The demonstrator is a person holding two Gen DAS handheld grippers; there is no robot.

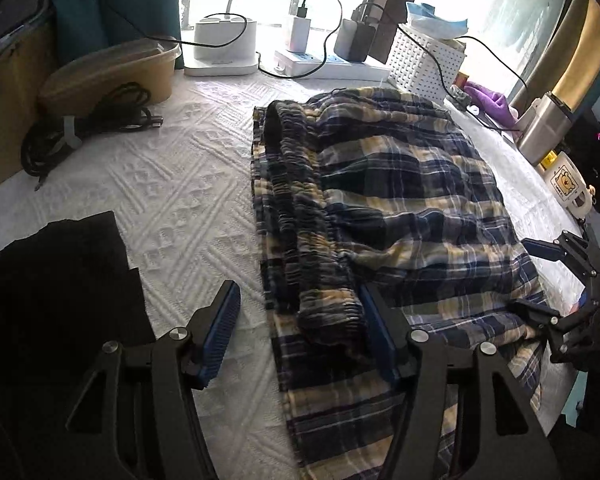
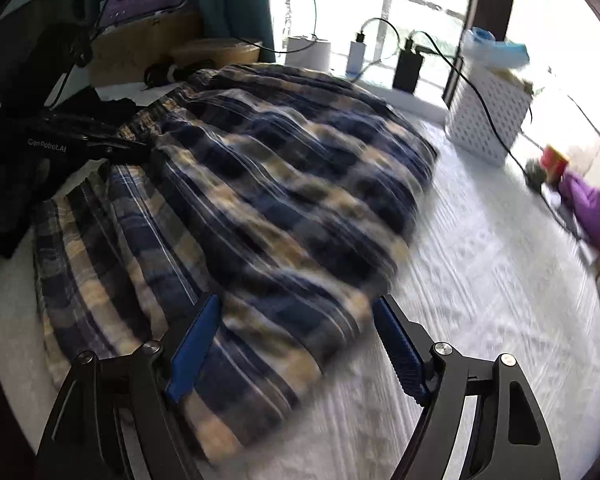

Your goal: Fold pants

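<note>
A lived-in room of a home, probably a bedroom or a corner by a window — the blurred right wrist view leaves the exact room unclear. A white quilted cloth with a raised pattern [image 1: 180, 184] covers the work surface. Along the bright window sill stand a white power strip with chargers plugged in [image 1: 324, 65], a white perforated plastic basket [image 1: 424, 62] and a tan oval lidded box [image 1: 112, 76]. A coiled black cable [image 1: 80, 128], a white mug with a cartoon bear [image 1: 568, 190] and teal curtains [image 1: 136, 0] complete the domestic clutter — nothing industrial.
</note>
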